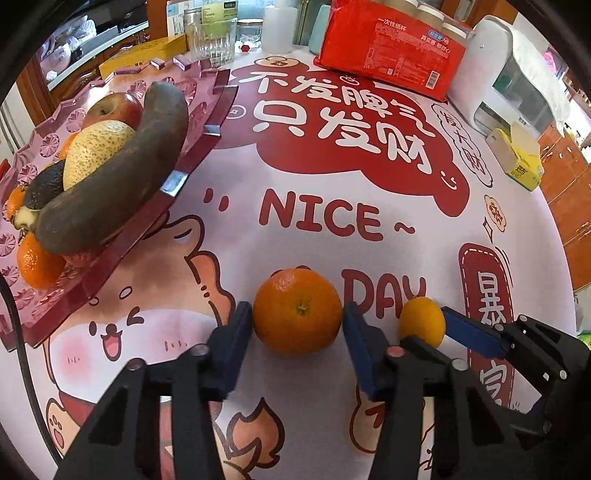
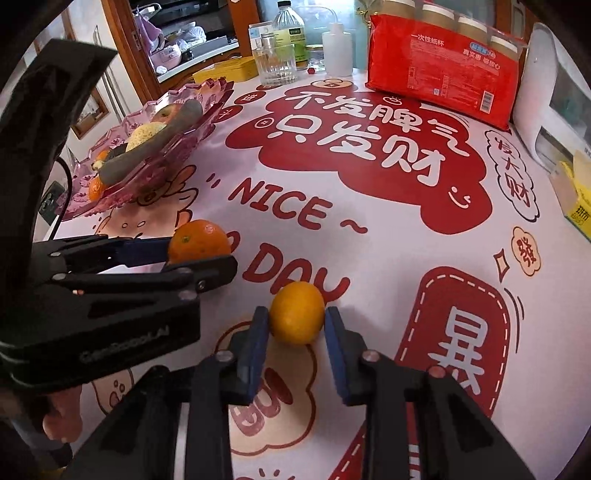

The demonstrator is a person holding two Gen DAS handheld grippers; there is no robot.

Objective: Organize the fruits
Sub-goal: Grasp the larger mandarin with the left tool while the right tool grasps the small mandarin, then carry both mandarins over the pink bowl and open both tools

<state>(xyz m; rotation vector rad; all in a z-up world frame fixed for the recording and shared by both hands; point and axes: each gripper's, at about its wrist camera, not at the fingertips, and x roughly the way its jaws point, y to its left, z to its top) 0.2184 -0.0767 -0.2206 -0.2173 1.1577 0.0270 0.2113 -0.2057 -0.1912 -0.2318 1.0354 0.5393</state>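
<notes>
Left gripper (image 1: 297, 325): jaws stand on either side of the large orange (image 1: 297, 311), blue pads level with its widest part. Both pads touch the peel in the left wrist view; the gripper is clenched on the orange. The fruit sits on the printed tablecloth (image 1: 332, 229), stem end facing the camera.

Right gripper (image 2: 296, 325): jaws narrowly set around the small yellow-orange fruit (image 2: 297, 312). Left pad touches the skin. The right pad appears to touch as well, though a thin dark line there may be shadow. Read as grasping the fruit, which rests on the cloth over the red letters.

The two fruits lie near each other, not touching. In the left wrist view the small fruit (image 1: 422, 321) shows just right of the large orange, with the right gripper's blue pad (image 1: 471, 334) against its far side. In the right wrist view the left gripper (image 2: 201, 254) comes in from the left, closed about the large orange (image 2: 199, 240).

Further back, left: pink glass fruit tray (image 1: 122, 254) at the table edge. It holds a dark brown banana (image 1: 122, 173), a pale speckled pear (image 1: 96, 149), a red apple (image 1: 114, 107) and small oranges (image 1: 37, 264).

Far edge: red packet of paper cups (image 1: 391, 48), ribbed drinking glass (image 1: 218, 40), white squeeze bottle (image 1: 279, 26), white appliance (image 1: 517, 85), yellow tissue box (image 1: 517, 155).
</notes>
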